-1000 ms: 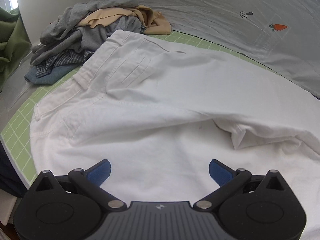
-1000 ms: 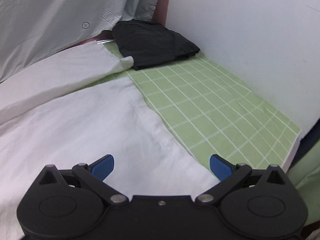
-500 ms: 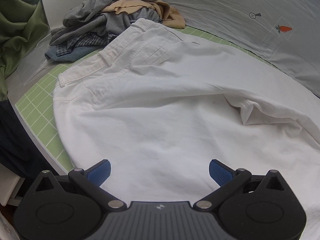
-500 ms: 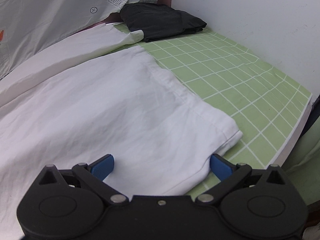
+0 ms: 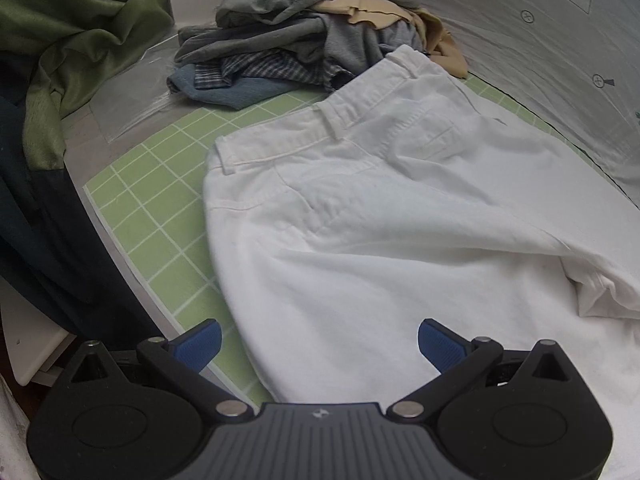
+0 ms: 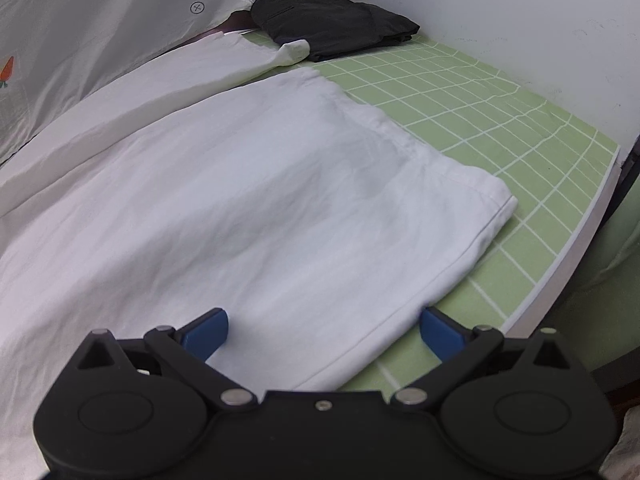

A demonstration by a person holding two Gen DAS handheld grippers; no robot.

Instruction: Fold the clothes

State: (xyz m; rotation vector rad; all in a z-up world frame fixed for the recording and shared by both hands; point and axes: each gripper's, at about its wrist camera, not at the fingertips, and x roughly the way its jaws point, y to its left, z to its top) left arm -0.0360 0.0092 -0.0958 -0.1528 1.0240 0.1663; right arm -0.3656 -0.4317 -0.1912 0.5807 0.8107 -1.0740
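White trousers [image 5: 400, 208] lie spread flat on a green grid mat [image 5: 156, 216]. Their waistband is at the far left in the left wrist view. The leg hems [image 6: 440, 168] show in the right wrist view. My left gripper [image 5: 320, 346] is open and empty, over the near edge of the trousers by the hip. My right gripper [image 6: 324, 334] is open and empty, over the near edge of the lower leg close to the hem.
A pile of unfolded grey, tan and plaid clothes [image 5: 304, 32] lies beyond the waistband. A folded black garment [image 6: 332, 24] sits at the mat's far corner by the white wall. A grey sheet [image 6: 100, 28] runs along the back. Green fabric [image 5: 76, 40] hangs at the left.
Both grippers have pulled back toward the near edge of the mat, the left also shifting left so the waistband and mat edge show. The right now shows the whole hem. Both stay open.
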